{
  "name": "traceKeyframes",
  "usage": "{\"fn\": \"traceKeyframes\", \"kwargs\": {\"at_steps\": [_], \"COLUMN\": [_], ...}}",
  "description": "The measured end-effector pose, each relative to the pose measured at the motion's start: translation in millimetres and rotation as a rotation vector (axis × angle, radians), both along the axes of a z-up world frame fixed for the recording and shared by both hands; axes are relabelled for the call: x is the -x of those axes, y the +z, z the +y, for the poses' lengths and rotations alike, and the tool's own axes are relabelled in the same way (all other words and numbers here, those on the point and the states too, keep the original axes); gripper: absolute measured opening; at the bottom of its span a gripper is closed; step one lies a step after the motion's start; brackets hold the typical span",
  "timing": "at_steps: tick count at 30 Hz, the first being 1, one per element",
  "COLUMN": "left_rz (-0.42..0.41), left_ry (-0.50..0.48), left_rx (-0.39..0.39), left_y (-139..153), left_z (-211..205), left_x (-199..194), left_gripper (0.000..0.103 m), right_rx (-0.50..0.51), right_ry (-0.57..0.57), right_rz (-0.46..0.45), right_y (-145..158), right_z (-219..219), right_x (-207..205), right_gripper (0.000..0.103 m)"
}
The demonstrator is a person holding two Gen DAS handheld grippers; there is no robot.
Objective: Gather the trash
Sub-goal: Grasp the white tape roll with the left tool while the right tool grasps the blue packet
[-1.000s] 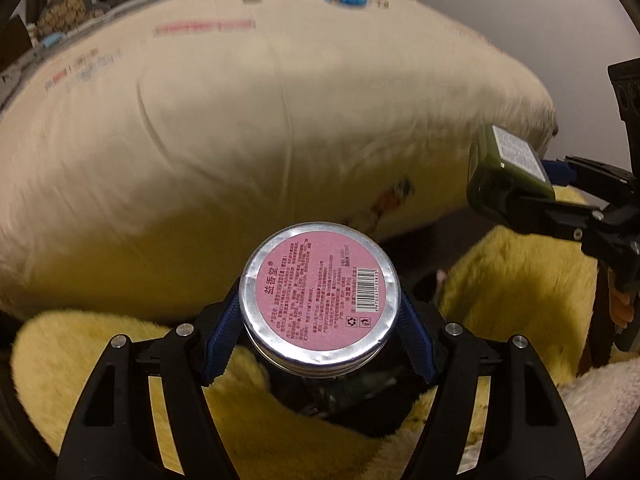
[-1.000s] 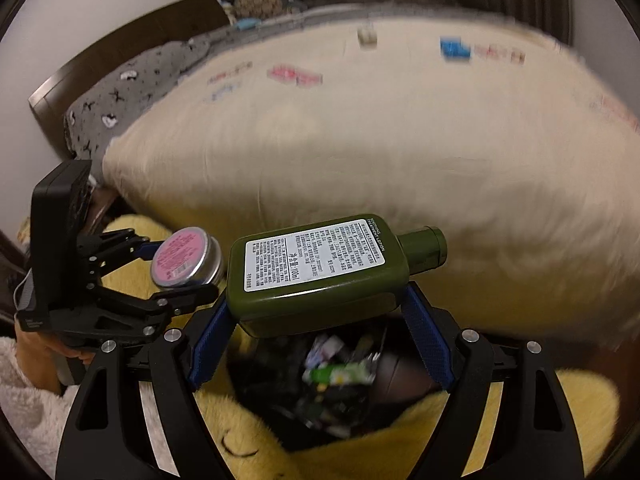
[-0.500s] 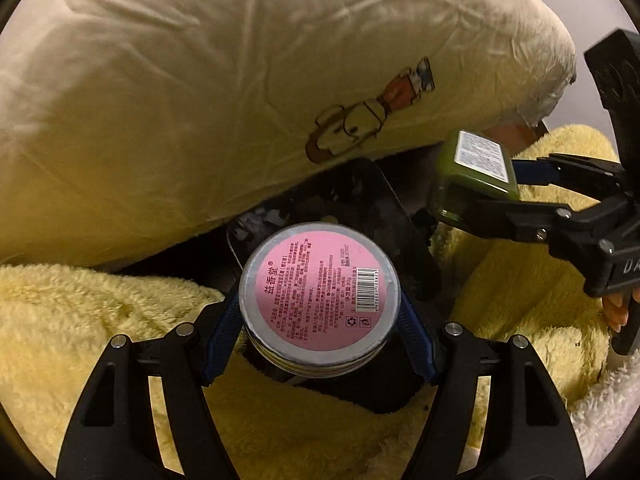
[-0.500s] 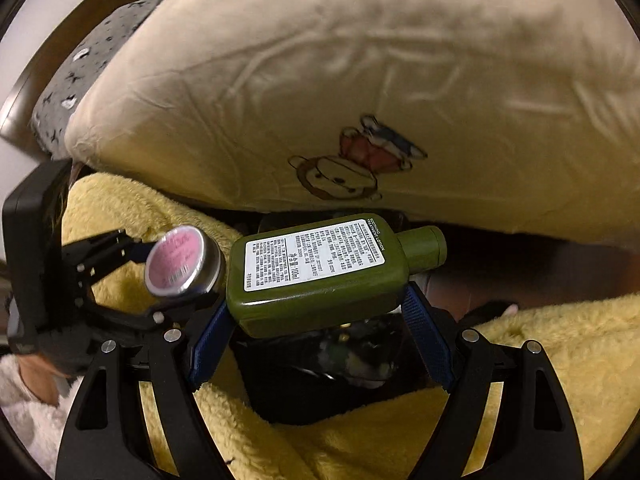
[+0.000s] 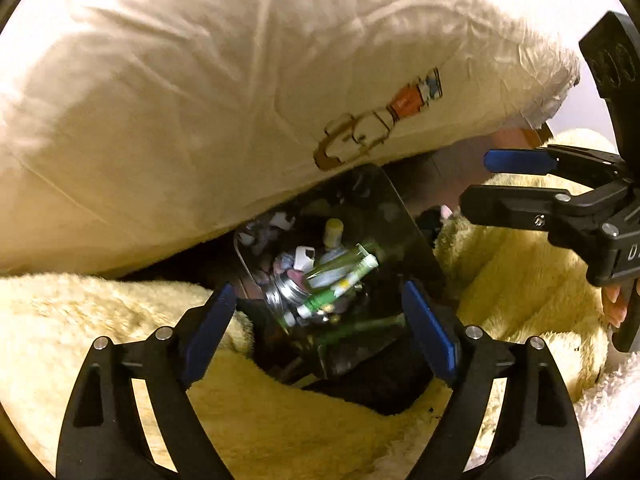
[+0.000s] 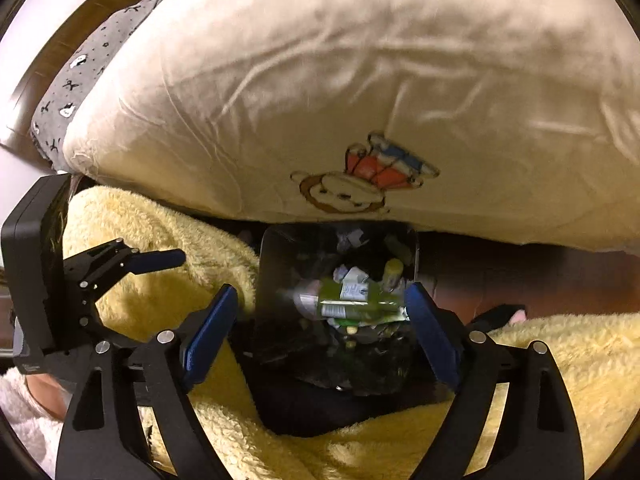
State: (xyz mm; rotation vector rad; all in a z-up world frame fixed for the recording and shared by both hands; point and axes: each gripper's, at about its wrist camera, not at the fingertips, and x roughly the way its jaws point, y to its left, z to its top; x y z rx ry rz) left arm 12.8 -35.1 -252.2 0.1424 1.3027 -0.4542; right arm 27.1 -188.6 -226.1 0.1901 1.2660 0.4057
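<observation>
A black trash bin (image 5: 404,216) (image 6: 276,264) sits low between the bed and a yellow blanket, holding several pieces of trash. My left gripper (image 5: 320,320) is open and empty right above it. The round tin with the pink label (image 5: 286,290) lies blurred inside the bin. My right gripper (image 6: 320,320) is open and empty above the bin too; it also shows in the left wrist view (image 5: 516,178). The green bottle (image 6: 356,300) lies blurred in the bin among the trash. The left gripper also shows at the left of the right wrist view (image 6: 160,262).
A large cream pillow with a monkey print (image 5: 240,100) (image 6: 360,100) overhangs the bin's far side. A fluffy yellow blanket (image 5: 100,320) (image 6: 560,360) surrounds the bin. A grey patterned sheet (image 6: 92,60) and a wooden headboard (image 6: 60,40) lie at far left.
Both grippers opened over the bin. The pink tin left my left gripper and the green bottle left my right gripper; both now lie in the bin.
</observation>
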Motion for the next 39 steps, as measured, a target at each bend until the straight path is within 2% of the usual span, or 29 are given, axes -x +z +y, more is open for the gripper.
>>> {"fn": "traceKeyframes", "kwargs": {"at_steps": [3,10,16,20,26,33,39], "left_rz": [-0.045,-0.210,-0.321,-0.369,-0.412,-0.437,-0.447], "left_ry": [0.012,0.020,0.025,0.034,0.080,0.097,0.145], "left_rx": [0.004,0.036,0.051,0.066,0.034,-0.026,-0.018], "left_y": [17.3,81.9,124.2,141.9,148.1,147.1,147.6], "left_z": [5.3,16.3,22.3,21.3,15.9,7.2,-4.6], "left_x": [-4.5,-19.2,-45.4,-72.3,-123.4,-192.3,-263.2], "left_gripper": [0.083,0.086,0.089,0.092,0.092,0.092,0.092], "right_rx": [0.015,0.047,0.066,0.083,0.141,0.197,0.214], "right_ry": [-0.007,-0.025,-0.070,-0.085,-0.124,-0.200,-0.231], "right_rz": [-0.051,-0.196,-0.324,-0.384,-0.420,-0.418,-0.413], "right_y": [17.3,65.5,109.5,126.0,135.5,125.8,121.5], "right_z": [-3.1,-8.7,-27.2,-35.4,-43.7,-61.7,-64.1], "right_x": [-1.1,-11.8,-42.5,-66.3,-120.7,-207.1,-267.3], "right_gripper": [0.087,0.090,0.090,0.094,0.095,0.095,0.094]}}
